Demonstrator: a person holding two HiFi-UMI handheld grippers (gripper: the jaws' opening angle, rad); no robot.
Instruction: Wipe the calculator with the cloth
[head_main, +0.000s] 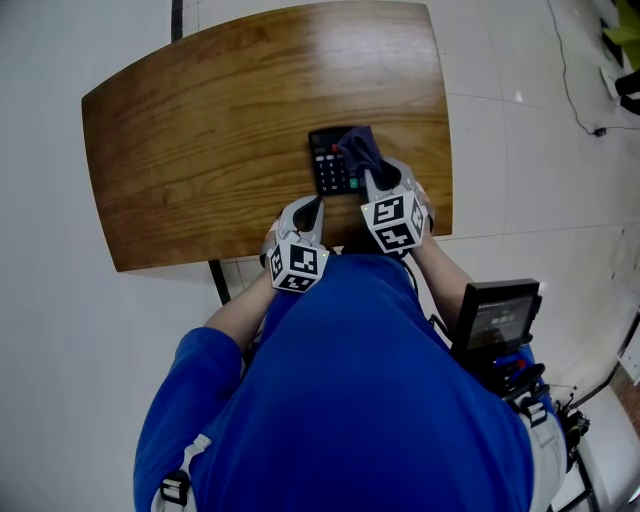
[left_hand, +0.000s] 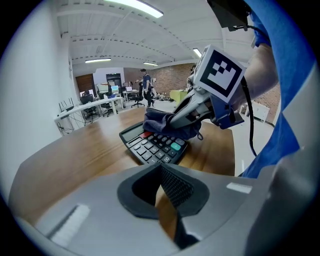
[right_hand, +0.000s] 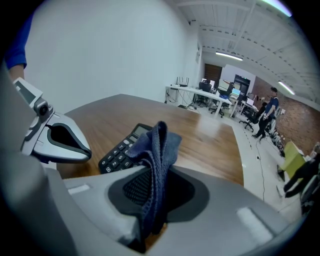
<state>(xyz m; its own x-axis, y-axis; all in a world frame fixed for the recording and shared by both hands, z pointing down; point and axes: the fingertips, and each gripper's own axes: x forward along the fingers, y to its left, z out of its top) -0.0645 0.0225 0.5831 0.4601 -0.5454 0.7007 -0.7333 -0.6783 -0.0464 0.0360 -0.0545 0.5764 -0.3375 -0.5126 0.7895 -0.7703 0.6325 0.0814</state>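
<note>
Calculator (head_main: 328, 172) lies keys-up near the front edge of the wooden table (head_main: 200, 150), as the right gripper (head_main: 376, 180), jaws clamped on a dark blue cloth (head_main: 362, 148), rests the fabric over the display end. The left gripper (head_main: 312, 208) hovers just beside the calculator, jaws closed on nothing. Wiping appears barely under way: most of the keypad lies uncovered, with those keys seemingly left to do.

Head view looks steeply down; both gripper views skim over the table (head_main: 200, 150), sharing the calculator (head_main: 330, 168).
</note>
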